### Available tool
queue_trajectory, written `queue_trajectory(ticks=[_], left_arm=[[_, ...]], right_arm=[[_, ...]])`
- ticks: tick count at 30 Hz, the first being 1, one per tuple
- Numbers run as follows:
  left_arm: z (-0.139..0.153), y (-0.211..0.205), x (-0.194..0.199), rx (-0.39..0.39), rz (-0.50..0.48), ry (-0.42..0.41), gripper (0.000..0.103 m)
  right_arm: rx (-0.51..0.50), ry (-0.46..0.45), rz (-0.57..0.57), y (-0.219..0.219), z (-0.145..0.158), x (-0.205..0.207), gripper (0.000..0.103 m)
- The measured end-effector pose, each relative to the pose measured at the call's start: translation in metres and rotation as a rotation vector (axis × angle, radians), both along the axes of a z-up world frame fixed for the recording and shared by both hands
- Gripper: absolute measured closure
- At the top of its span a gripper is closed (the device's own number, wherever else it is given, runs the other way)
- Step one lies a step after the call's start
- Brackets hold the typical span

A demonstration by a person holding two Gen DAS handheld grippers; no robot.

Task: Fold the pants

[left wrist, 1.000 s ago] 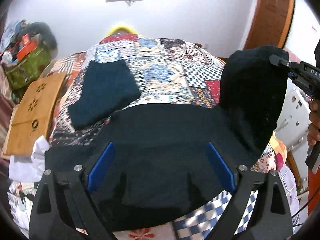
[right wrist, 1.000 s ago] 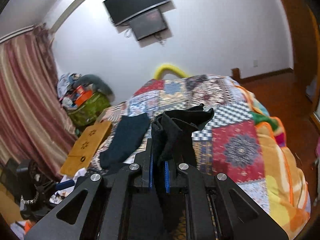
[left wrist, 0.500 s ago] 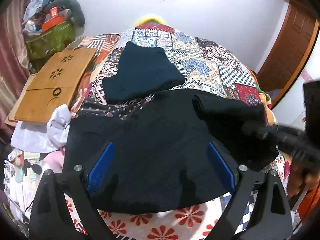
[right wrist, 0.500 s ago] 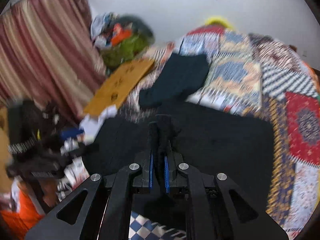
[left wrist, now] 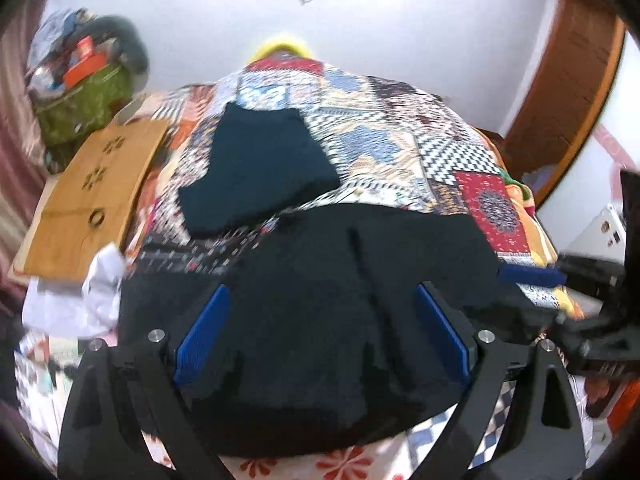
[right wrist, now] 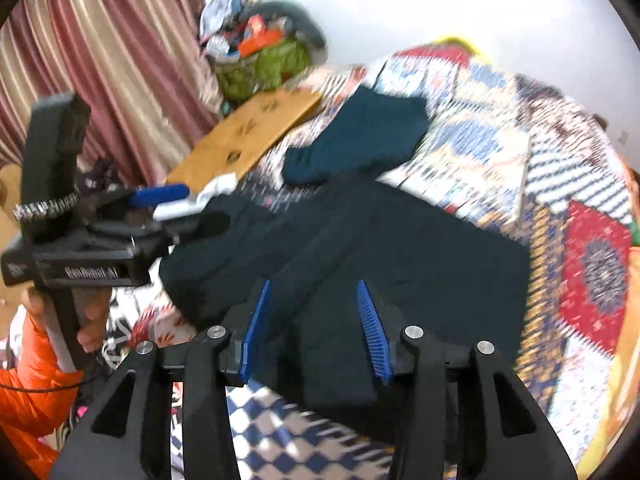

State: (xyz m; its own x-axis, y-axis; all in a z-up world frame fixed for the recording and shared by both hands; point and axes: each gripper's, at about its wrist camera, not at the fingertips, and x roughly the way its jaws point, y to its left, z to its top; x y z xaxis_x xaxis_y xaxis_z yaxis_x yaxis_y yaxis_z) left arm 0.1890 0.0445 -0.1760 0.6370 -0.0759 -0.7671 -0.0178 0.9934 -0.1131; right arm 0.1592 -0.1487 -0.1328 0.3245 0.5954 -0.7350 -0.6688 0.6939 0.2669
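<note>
Left gripper has its blue-padded jaws spread wide with nothing between them, hovering just over the black fabric pants, which are lying spread out on the near end of the colourful patchwork quilt bed. The right gripper is parted too, gripping nothing, sitting right above the same pants, and you can see a fold ridge running diagonally across the cloth in the right wrist view. From the left wrist view the right gripper pokes in from the right edge, at the pants' edge. Further up the bed there's a dark teal folded garment lying flat, just beyond the pants. A light brown wooden board with cut-out patterns leans at the left side of the bed, and things are a bit motion-blurred overall
</note>
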Motion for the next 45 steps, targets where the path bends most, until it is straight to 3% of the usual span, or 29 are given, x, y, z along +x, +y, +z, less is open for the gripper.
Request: queue_trajectory(ticks=[5, 10, 16, 21, 24, 28, 32, 37, 43, 45], left_arm=[[0.003, -0.035, 0.037, 0.048, -0.093, -0.006, 0.009], [-0.016, -0.071, 0.079, 0.129, -0.182, 0.046, 0.015], [-0.072, -0.096, 0.111, 0.139, -0.285, 0.256, 0.030], [-0.082, -0.097, 0.096, 0.183, -0.301, 0.227, 0.025], [-0.084, -0.091, 0.087, 0.182, -0.273, 0.209, 0.017], [-0.083, -0.077, 0.070, 0.128, -0.229, 0.195, 0.017], [-0.080, -0.074, 0.045, 0.166, -0.200, 0.127, 0.016], [-0.076, -0.069, 0.021, 0.206, -0.170, 0.098, 0.013], [-0.062, -0.047, 0.009, 0.143, -0.143, 0.146, 0.014], [-0.052, -0.040, 0.002, 0.155, -0.115, 0.136, 0.014]], right_arm=[[-0.046, -0.082, -0.095, -0.032, 0.009, 0.029, 0.062], [-0.121, -0.075, -0.144, -0.044, -0.016, 0.060, 0.062], [-0.183, 0.019, -0.128, -0.046, -0.064, 0.080, 0.062], [-0.166, 0.045, -0.114, -0.061, -0.078, 0.068, 0.056], [-0.151, 0.055, -0.124, -0.071, -0.077, 0.059, 0.055], [-0.156, 0.054, -0.150, -0.081, -0.076, 0.045, 0.054], [-0.147, 0.069, -0.177, -0.090, -0.073, 0.033, 0.053], [-0.174, 0.051, -0.190, -0.092, -0.067, 0.019, 0.052], [-0.176, -0.026, -0.204, -0.090, -0.044, 0.007, 0.052], [-0.159, -0.057, -0.202, -0.087, -0.033, 0.003, 0.052]])
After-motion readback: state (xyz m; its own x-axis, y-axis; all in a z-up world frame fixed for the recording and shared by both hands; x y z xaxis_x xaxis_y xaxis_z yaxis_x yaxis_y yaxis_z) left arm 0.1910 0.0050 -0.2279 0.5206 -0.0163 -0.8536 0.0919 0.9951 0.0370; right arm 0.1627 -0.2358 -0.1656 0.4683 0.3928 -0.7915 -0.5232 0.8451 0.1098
